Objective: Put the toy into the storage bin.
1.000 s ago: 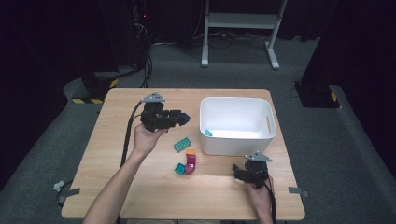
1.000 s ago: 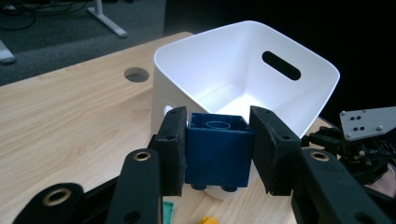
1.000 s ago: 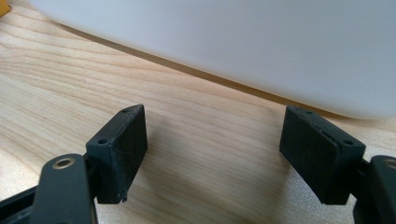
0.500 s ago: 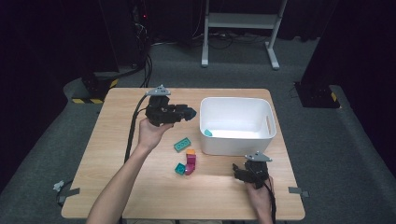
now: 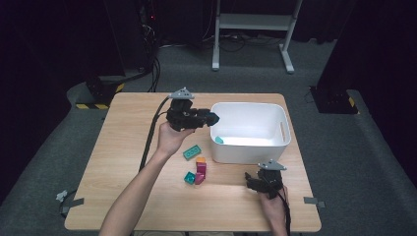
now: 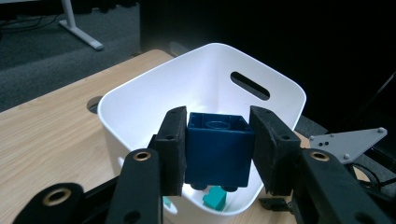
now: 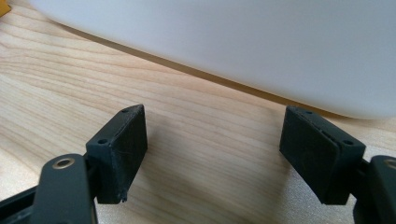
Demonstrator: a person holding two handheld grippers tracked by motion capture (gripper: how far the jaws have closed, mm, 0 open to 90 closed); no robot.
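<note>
The wooden counter [image 5: 123, 162] takes the middle of the high view, with grey floor around it; on its right half, a little above the centre of the frame, stands the white bin [image 5: 275, 147], and one small teal piece [image 5: 219, 140] lies inside it at the lower left corner. In the left gripper view the bin [image 6: 140, 107] opens toward the camera, with a slot handle in its far wall at the upper right.

The left gripper [image 5: 212, 118] is held just left of the bin in the high view, its tip at the bin's left rim; its jaws are closed on a dark blue block [image 6: 217, 149], which the two black pads press from both sides, and the block hangs over the bin's near rim, above the teal piece [image 6: 215, 198].

The right gripper [image 5: 252, 183] is low on the counter at the lower right of the high view, just below the bin; in the right gripper view its jaws [image 7: 212, 158] stand wide apart with only bare wood between them, and the white wall of the bin runs across the top of that frame.

Below the left hand, near the centre of the high view, lie a green flat brick [image 5: 192, 152], and a small group of orange, magenta and teal blocks [image 5: 197, 172] touching each other.
</note>
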